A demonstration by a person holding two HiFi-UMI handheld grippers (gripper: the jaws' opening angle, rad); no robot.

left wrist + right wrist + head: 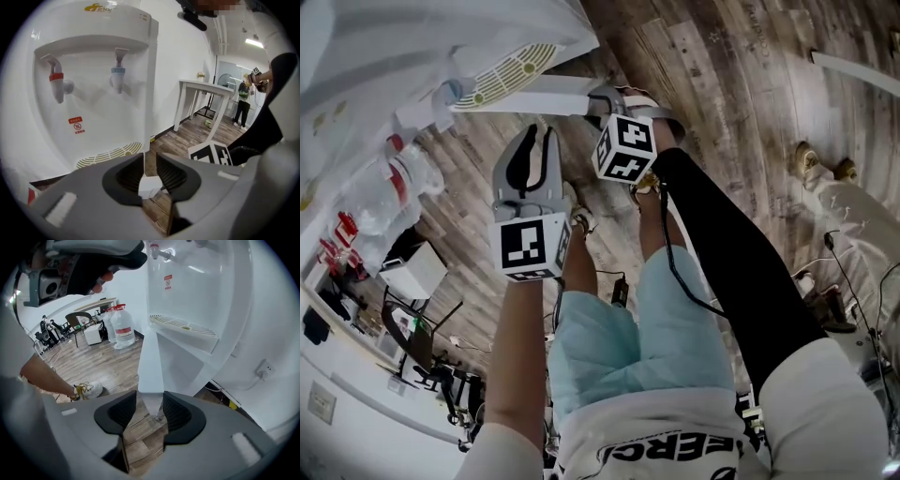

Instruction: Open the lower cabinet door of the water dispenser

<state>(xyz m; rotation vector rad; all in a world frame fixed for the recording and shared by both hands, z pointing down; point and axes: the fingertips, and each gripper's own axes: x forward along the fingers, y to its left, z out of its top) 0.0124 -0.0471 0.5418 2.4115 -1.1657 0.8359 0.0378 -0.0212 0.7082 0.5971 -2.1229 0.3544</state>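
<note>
Head view: door (534,94) swung well out from dispenser (93,93), far left. Right gripper (150,409) clamps door edge; left gripper (149,177) pinches its corner. We judge opening nearly done; release remains.

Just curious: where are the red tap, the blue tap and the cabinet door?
red tap (56,77): left gripper view, red collar.
blue tap (117,71): left gripper view, blue collar.
cabinet door (151,364): right gripper view, narrow edge.
</note>
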